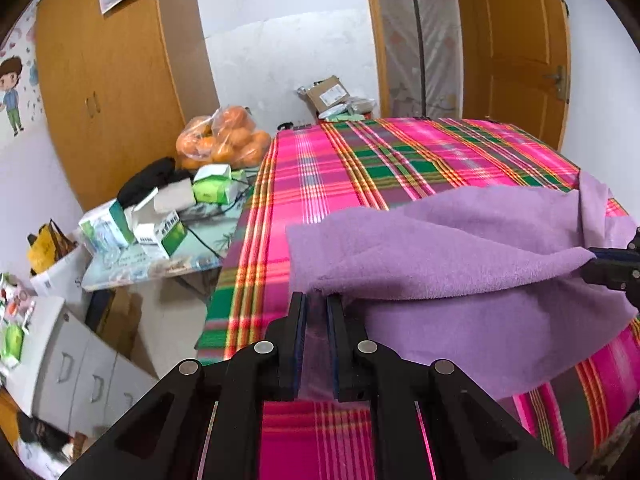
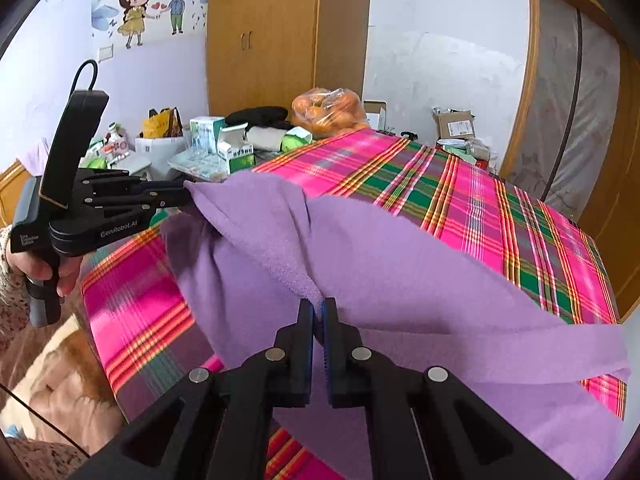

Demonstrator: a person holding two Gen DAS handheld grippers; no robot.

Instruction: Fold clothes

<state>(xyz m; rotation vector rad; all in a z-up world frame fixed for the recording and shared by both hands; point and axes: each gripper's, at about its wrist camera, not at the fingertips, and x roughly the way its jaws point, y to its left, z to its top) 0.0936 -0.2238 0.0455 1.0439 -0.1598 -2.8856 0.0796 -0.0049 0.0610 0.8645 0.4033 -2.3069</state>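
The purple cloth point(image 2: 400, 264) hangs lifted above the plaid bench point(image 2: 500, 200), its far edge draped on it. The left claw point(image 1: 316, 300) is clamped on one edge at 6 o'clock. The right claw point(image 2: 318, 306) is clamped on another fold, also at 6 o'clock in its view.

My right tongs point(image 2: 319, 305) pinch purple cloth point(image 2: 400, 280) edge; left tongs point(image 2: 188, 196), up-left of mine, grip another corner over plaid sheet point(image 2: 500, 208).

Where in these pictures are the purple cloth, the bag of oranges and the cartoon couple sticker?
purple cloth point(image 2: 400, 264): right wrist view, lifted middle.
bag of oranges point(image 1: 224, 138): left wrist view, fruit inside.
cartoon couple sticker point(image 2: 154, 8): right wrist view, between figures.
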